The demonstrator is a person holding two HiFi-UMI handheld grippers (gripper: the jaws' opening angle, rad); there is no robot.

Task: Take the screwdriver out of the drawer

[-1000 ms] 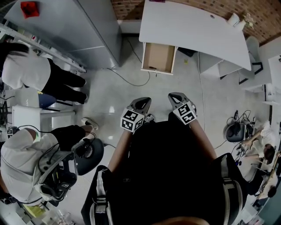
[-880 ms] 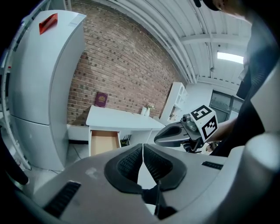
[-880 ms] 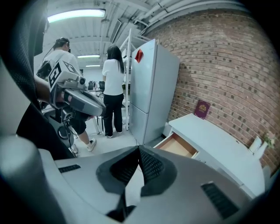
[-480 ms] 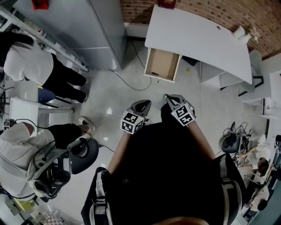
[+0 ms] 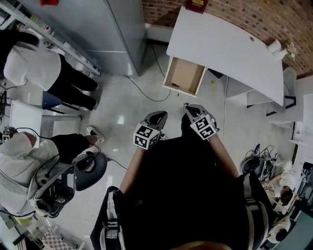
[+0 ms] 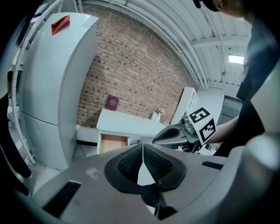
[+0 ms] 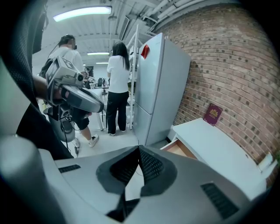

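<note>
A dark sliver lies inside the open drawer, close to the drawer's front edge, just right of centre in the upper part of the head view; it is too small to say for certain that it is the screwdriver. The drawer has a bare brown bottom and stands pulled out from under the white counter, which runs across the upper right of the frame along a brick wall. A maroon book sits at the counter's far end against the bricks. Left of the drawer stands a tall grey fridge, and a thin cable curls over the pale floor in front of it. Both grippers are held near the person's body at frame centre, well apart from the drawer. The left gripper has its jaws closed tip to tip with nothing between them, and the right gripper beside it is likewise closed and empty. At the left edge of the frame, two other people in white tops stand and sit among shelving and equipment.
</note>
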